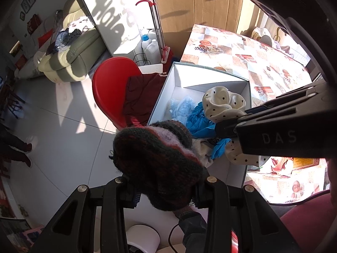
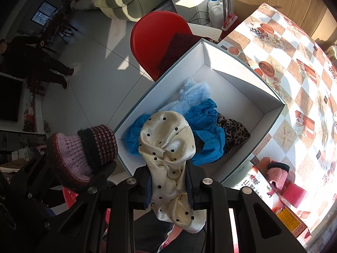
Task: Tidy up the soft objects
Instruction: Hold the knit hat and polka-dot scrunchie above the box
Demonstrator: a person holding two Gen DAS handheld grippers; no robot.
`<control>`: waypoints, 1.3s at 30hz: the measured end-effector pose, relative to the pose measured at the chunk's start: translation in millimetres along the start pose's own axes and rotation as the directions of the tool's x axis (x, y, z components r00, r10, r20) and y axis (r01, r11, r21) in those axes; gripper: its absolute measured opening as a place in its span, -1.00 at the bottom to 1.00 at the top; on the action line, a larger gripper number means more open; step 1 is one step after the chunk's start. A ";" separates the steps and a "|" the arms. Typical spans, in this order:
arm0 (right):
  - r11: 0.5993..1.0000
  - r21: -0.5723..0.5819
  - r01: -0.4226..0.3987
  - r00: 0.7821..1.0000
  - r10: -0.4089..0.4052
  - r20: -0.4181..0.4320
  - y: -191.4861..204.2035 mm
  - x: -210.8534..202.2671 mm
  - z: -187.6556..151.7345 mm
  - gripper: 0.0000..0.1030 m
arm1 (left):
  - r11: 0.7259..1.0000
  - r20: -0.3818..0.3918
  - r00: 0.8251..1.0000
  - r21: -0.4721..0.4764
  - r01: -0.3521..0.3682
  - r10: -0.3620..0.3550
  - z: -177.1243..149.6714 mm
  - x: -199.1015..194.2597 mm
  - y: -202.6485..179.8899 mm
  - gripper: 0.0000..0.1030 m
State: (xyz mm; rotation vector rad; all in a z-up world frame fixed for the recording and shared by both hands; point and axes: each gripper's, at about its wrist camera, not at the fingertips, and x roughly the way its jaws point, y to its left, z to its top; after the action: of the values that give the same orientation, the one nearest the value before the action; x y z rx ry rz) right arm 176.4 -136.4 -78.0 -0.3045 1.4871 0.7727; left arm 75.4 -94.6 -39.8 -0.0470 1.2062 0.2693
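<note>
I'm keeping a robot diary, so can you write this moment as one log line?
left gripper: shut on knitted hat | right gripper: shut on dotted cream scarf | white box: blue cloths inside

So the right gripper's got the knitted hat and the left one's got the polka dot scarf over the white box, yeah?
Swapped. The right wrist view shows the right gripper clamping the cream polka dot scarf, and the left gripper has the knitted hat. Both hang at the white box.

Home living room: pale leather sofa (image 1: 69, 59) piled with clothes, framed pictures (image 1: 28, 1) on far wall, patterned tablecloth (image 1: 252, 59), red plastic chair (image 1: 109, 88), mop (image 1: 157, 25), tiled floor (image 1: 63, 139).
</note>
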 end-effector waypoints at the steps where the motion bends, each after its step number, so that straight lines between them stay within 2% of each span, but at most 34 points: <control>1: 1.000 0.004 -0.001 1.000 0.001 0.002 -1.1 -0.5 0.3 -0.48 | 1.000 -0.002 1.000 0.001 0.002 -0.002 0.8 0.8 -0.3 -0.23; 19: 0.998 0.065 -0.018 1.000 0.017 0.025 -29.3 -3.9 -3.0 -0.48 | 0.999 -0.087 0.995 0.004 0.039 -0.038 10.0 26.6 -9.9 -0.23; 24: 0.997 0.072 -0.020 0.999 0.017 0.037 -36.8 -5.9 -1.8 -0.48 | 0.999 -0.101 0.994 -0.029 0.041 -0.043 11.8 32.7 -5.3 -0.23; 31: 0.994 0.103 -0.044 0.996 0.037 0.076 -44.8 -13.0 3.2 -0.48 | 0.991 -0.146 0.987 -0.123 0.052 -0.070 9.2 44.6 9.7 -0.23; 35: 0.991 0.123 -0.056 0.996 0.048 0.069 -51.2 -7.9 3.8 -0.48 | 0.990 -0.191 0.978 -0.127 0.056 -0.080 10.0 54.3 6.7 -0.23; 39: 0.990 0.127 -0.067 0.996 0.058 0.071 -53.9 -5.0 5.5 -0.48 | 0.994 -0.203 0.976 -0.097 0.055 -0.074 15.5 56.6 0.8 -0.22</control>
State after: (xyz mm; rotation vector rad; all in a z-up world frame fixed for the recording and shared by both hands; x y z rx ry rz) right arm 214.9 -173.7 -87.3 -0.1333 1.4810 0.7255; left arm 108.0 -80.8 -86.6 -0.1974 1.3954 0.2669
